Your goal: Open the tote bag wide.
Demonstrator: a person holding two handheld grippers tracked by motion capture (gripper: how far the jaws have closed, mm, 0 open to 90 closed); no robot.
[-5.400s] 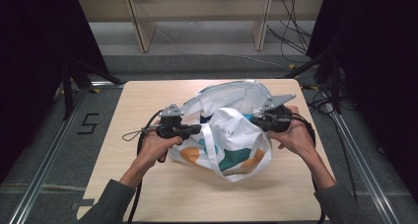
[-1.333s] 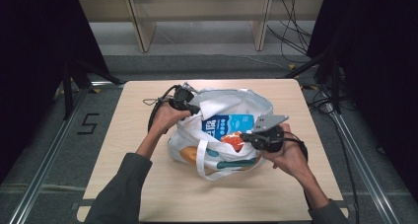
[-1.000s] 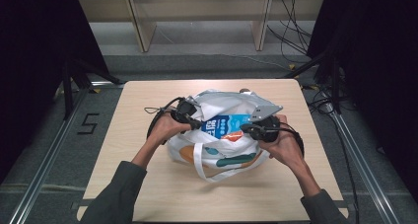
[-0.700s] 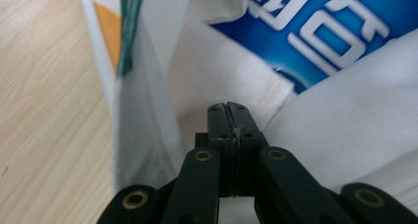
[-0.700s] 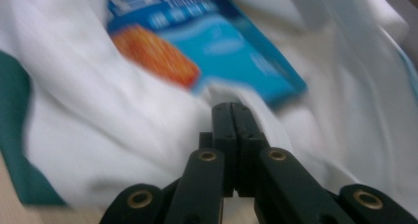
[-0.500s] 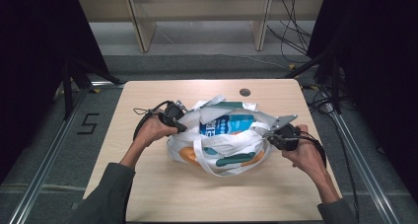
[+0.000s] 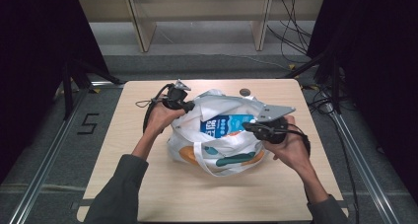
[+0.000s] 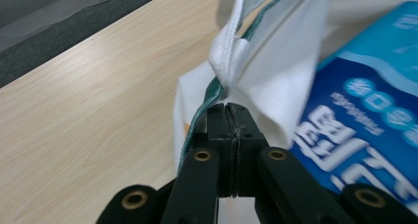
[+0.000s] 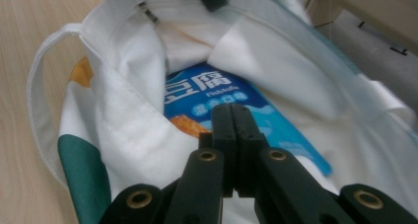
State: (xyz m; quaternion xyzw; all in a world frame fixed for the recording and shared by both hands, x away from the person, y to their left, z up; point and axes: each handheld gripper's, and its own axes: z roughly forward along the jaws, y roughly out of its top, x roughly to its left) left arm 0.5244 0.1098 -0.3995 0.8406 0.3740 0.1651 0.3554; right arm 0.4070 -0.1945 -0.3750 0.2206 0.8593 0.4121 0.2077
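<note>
High view puts your left gripper (image 7: 188, 104) clenched on the soft white tote bag (image 7: 217, 150) at its left rim, pinching woven fabric by the strap. Mid-table, the slumped bag gapes around a glossy blue packet (image 7: 224, 126). Your right gripper (image 7: 250, 127) clamps the right rim. Bare pale wood table (image 7: 123, 135) surrounds it on all sides.

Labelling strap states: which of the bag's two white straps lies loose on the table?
The near strap, looping free on the table towards the person. The far strap sits bunched at the rim just beyond the left gripper.
</note>
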